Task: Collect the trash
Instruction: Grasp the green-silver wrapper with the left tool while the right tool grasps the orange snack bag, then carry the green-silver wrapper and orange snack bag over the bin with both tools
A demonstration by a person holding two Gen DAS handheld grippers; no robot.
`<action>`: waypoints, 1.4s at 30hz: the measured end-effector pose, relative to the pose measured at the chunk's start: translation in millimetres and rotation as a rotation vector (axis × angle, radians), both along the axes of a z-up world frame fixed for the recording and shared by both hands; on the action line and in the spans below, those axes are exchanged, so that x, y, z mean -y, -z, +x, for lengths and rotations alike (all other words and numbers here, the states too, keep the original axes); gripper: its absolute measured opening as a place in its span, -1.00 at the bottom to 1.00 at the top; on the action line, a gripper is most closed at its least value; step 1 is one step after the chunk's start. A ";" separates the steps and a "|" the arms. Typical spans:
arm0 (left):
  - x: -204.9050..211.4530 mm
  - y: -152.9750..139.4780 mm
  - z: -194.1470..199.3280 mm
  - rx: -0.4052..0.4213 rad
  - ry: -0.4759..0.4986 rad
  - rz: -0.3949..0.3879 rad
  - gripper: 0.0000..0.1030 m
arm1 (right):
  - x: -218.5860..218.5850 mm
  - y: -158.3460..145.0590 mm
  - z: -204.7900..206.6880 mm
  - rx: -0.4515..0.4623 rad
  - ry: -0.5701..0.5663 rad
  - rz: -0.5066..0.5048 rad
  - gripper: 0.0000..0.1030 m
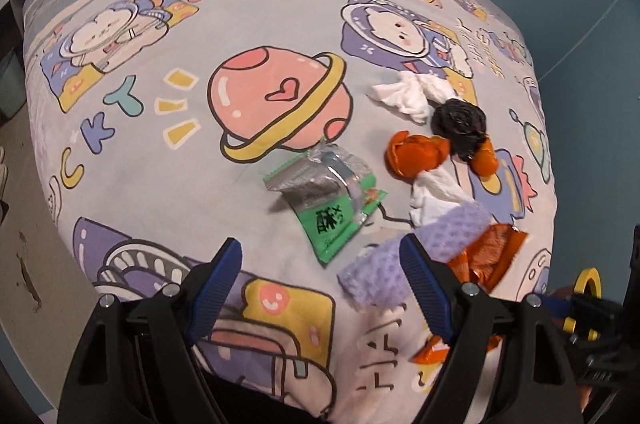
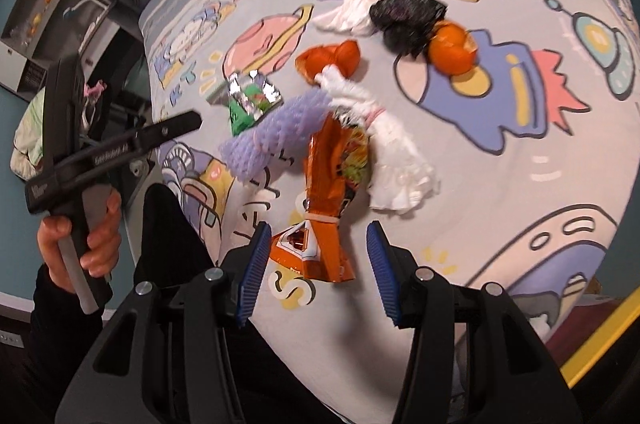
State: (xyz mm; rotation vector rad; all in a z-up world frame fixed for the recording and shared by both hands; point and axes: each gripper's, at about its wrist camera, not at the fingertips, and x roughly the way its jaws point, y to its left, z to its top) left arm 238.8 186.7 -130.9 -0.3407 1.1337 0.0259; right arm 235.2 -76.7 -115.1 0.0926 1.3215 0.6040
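Nothing looks collected yet: all the trash lies loose on the bed, bunched toward one side of the cartoon-print cover. There is a green wrapper with its foil side showing, a purple foam net, an orange snack bag, two wads of tissue, a crumpled black bag and pieces of orange peel. The net, snack bag and the nearer tissue touch or overlap; the green wrapper lies just beside them.

The left gripper hangs above the cover with its jaws spread wide and nothing between them; the net's end sits just beside its right finger. The right gripper is partly spread, angled down over the near end of the snack bag, which shows between the fingers; I would say the pads do not press it yet. A hand holds the left tool's handle.

So the job seems at its very start, with every piece left to pick up. No bin shows in either view
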 end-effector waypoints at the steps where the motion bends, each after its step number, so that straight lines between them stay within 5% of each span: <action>1: -0.9 3.0 3.4 -0.005 -0.004 -0.007 0.51 | -3.6 3.3 0.1 -0.009 -0.007 -0.003 -0.08; 12: 3.3 35.0 35.1 -0.074 -0.016 -0.004 0.49 | -32.1 26.7 3.1 -0.050 -0.054 -0.049 -0.08; 23: 18.4 55.0 50.8 -0.130 0.017 0.035 -0.09 | -49.7 41.9 6.1 -0.038 -0.075 -0.115 -0.18; 28: 14.0 49.6 47.6 -0.117 -0.001 0.001 -0.34 | -54.7 43.9 3.4 -0.020 -0.082 -0.146 -0.33; 42: 0.5 14.8 22.7 -0.052 -0.024 0.011 -0.56 | -29.0 14.2 -13.6 0.043 -0.018 -0.091 -0.51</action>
